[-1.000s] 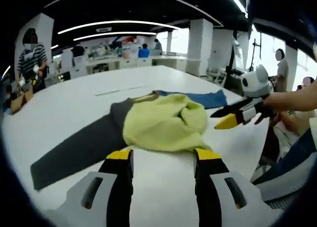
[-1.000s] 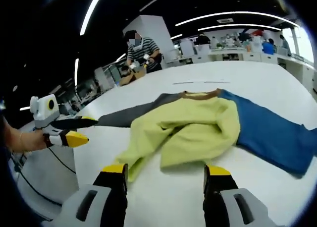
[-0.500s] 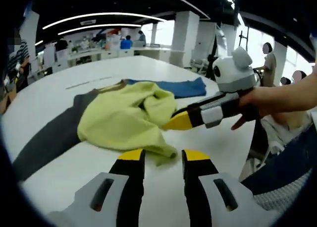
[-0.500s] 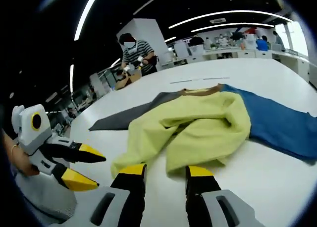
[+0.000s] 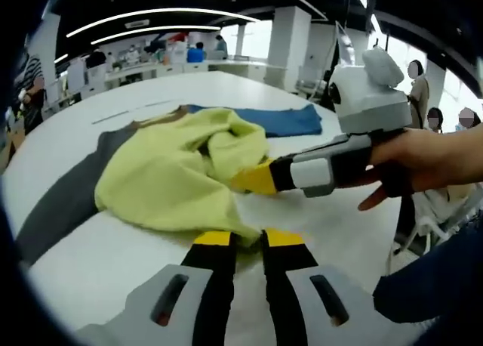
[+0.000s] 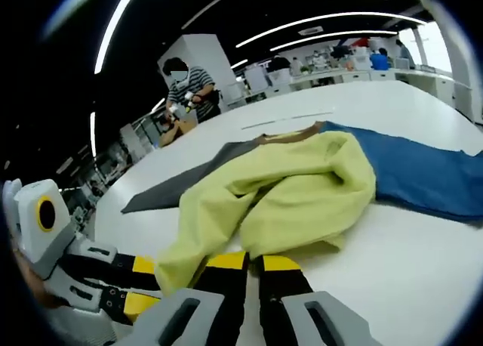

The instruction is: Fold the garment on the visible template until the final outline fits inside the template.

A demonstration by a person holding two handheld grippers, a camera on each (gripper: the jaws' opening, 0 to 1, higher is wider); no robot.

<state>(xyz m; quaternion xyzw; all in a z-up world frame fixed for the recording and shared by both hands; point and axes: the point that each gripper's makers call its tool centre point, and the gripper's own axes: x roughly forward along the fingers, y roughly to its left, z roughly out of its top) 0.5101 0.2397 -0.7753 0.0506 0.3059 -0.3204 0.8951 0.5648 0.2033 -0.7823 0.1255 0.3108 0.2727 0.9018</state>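
Note:
A sweatshirt with a crumpled yellow-green body [image 5: 166, 172] [image 6: 302, 187], a grey sleeve [image 5: 60, 202] [image 6: 181, 187] and a blue sleeve [image 5: 279, 119] [image 6: 423, 172] lies on the white table. My left gripper [image 5: 249, 239] has its jaws drawn close on the near corner of the yellow hem. It also appears low on the left of the right gripper view [image 6: 143, 283], at that same corner. My right gripper [image 6: 253, 262] is shut on the yellow hem further along. From the right it reaches into the left gripper view [image 5: 253, 180], tip against the cloth.
The white table [image 5: 98, 255] [image 6: 407, 263] stretches far behind the garment, with a thin strip [image 6: 283, 119] lying on it. A person in a striped shirt [image 6: 185, 89] works at its far side. Other people [image 5: 417, 81] stand past the table's right edge.
Both grippers have come in to the garment's near yellow hem. Their jaws went from wide apart to nearly together on the cloth.

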